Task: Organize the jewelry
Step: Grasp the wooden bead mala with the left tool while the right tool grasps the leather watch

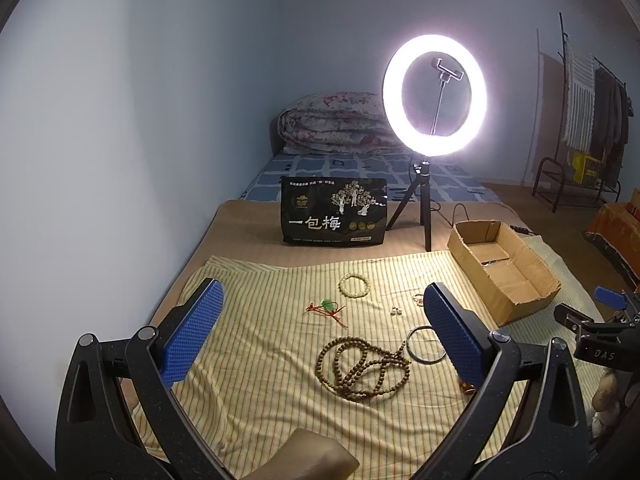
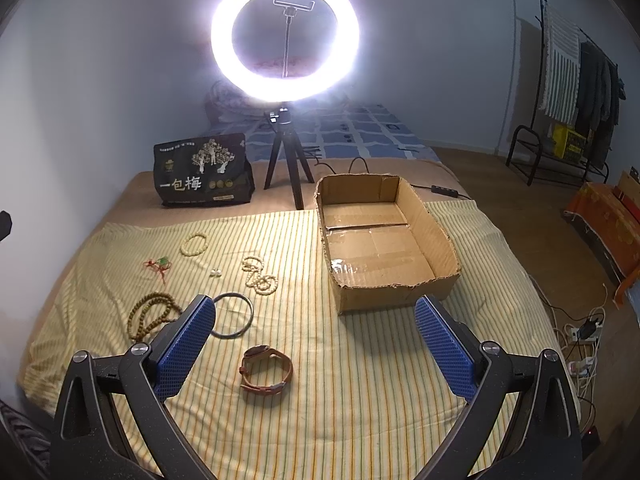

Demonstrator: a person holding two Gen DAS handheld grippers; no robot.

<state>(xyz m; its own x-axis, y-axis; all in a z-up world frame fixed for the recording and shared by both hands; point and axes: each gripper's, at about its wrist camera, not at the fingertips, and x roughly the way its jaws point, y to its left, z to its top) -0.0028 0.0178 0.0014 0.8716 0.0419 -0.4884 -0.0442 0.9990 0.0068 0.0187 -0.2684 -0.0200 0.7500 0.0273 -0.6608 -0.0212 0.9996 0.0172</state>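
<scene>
The brown leather strap watch (image 2: 266, 369) lies just ahead of the wide-open, empty right gripper (image 2: 316, 344) (nearer than the left gripper (image 1: 320, 334), also spread empty).

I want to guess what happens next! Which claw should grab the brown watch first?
Probably the right claw. The brown watch lies on the striped cloth right between its open fingers, near the cardboard box. In the left view its own finger almost hides it, and the brown bead necklace lies ahead instead.
</scene>
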